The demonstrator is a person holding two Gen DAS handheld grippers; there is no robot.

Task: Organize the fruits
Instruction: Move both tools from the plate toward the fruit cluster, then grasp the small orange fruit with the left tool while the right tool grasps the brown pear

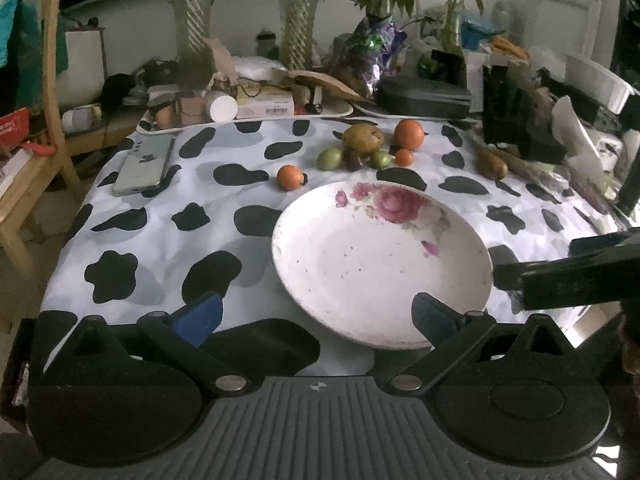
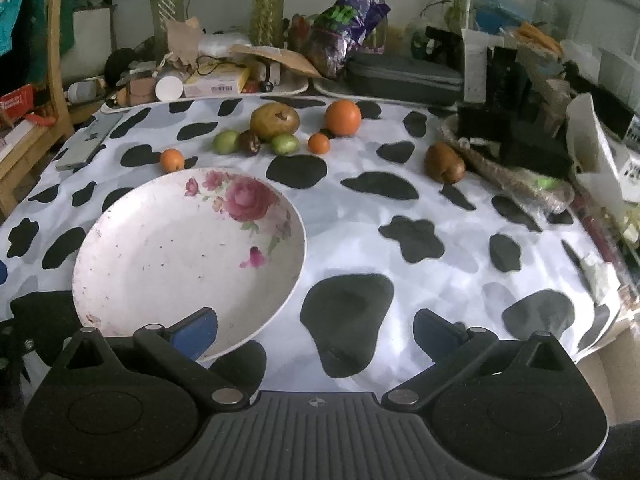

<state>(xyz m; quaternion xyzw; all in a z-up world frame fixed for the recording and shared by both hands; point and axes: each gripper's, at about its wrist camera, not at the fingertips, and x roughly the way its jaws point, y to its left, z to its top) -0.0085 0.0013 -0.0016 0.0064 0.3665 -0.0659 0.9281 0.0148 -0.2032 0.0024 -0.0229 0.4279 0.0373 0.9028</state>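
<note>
Fruits (image 2: 275, 121) lie beyond bare plate (image 2: 120, 264); both claws gape.

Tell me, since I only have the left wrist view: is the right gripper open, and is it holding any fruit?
Observer: Open. The right gripper holds nothing.
Operator: Where is it relative to the plate?
Observer: Its left pad overlaps the floral plate's near rim; the other pad is over the cow-print tablecloth.
Operator: And the brown fruit at far right?
Observer: The brown fruit lies apart from the other fruit, ahead and right of that gripper, beside a wrapped bundle.
</note>
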